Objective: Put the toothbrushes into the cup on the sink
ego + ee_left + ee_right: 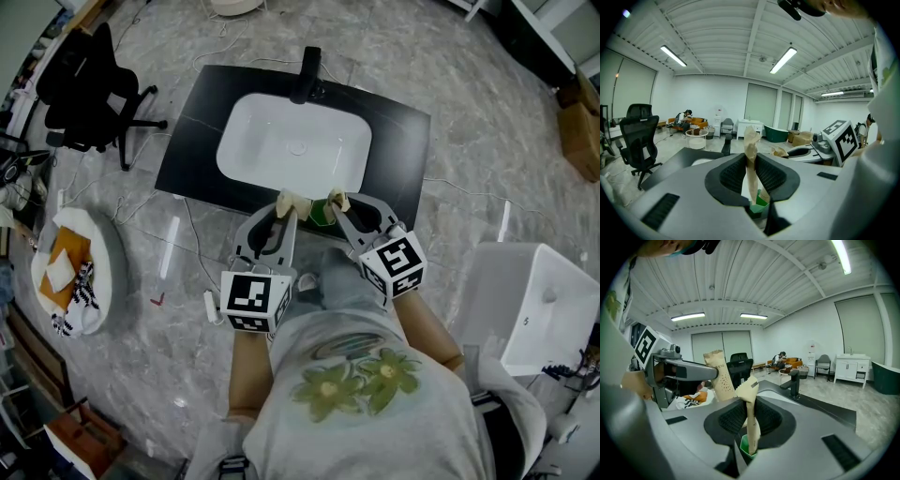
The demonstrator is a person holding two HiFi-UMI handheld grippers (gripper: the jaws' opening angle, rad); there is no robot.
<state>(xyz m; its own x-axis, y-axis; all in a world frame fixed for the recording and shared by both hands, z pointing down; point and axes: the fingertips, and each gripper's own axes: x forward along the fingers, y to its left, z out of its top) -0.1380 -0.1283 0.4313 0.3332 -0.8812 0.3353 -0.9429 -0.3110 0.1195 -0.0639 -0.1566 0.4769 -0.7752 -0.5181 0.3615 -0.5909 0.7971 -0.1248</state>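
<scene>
The left tool [284, 210] was clenched on one toothbrush [751, 161] and the right tool [338, 208] on a second toothbrush [751, 420], neither yet released. Their lower ends hung at the green cup [322, 215], which stood on the counter [192, 145] at 6 o'clock from the basin [295, 145]. Lowering and letting go apparently remained.

The sink [272, 141] is looked down on steeply from well above in the head view. Each gripper view is taken close along its own jaws, nearly level across the room. The green cup [322, 214], black faucet [307, 75] and office chair [89, 89] are shared by all three.
</scene>
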